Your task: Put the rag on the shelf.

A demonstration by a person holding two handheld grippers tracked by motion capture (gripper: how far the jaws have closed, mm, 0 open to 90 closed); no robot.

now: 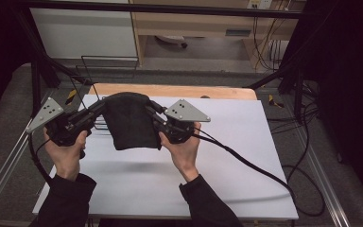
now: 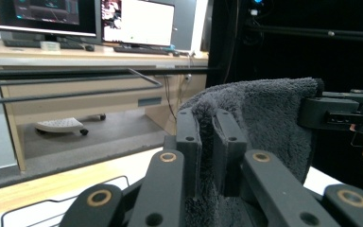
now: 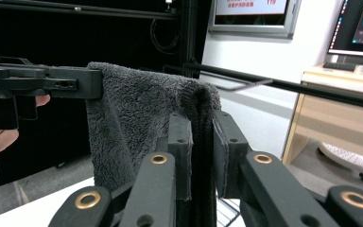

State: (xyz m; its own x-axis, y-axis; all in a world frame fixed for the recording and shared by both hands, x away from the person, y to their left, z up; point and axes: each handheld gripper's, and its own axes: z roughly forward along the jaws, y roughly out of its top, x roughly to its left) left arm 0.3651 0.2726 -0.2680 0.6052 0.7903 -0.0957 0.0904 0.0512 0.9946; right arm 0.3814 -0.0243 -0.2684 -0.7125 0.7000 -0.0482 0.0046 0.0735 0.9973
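Dark towel held aloft between two hand-held grippers above a white surface

The white surface (image 1: 246,156) spreads beneath the whole scene, with a thin black wire rack (image 1: 108,64) standing at its far left corner. The dark grey terry towel (image 1: 130,120) hangs clear of the surface between the two hands, its upper edge arched and its lower edge free. The left gripper (image 1: 101,108) pinches the towel's upper left corner, its jaws pressed onto the fabric, as the left gripper view (image 2: 208,151) shows close up. The right gripper (image 1: 151,109) pinches the upper right corner likewise, jaws clamped on a fold of cloth (image 3: 201,151)
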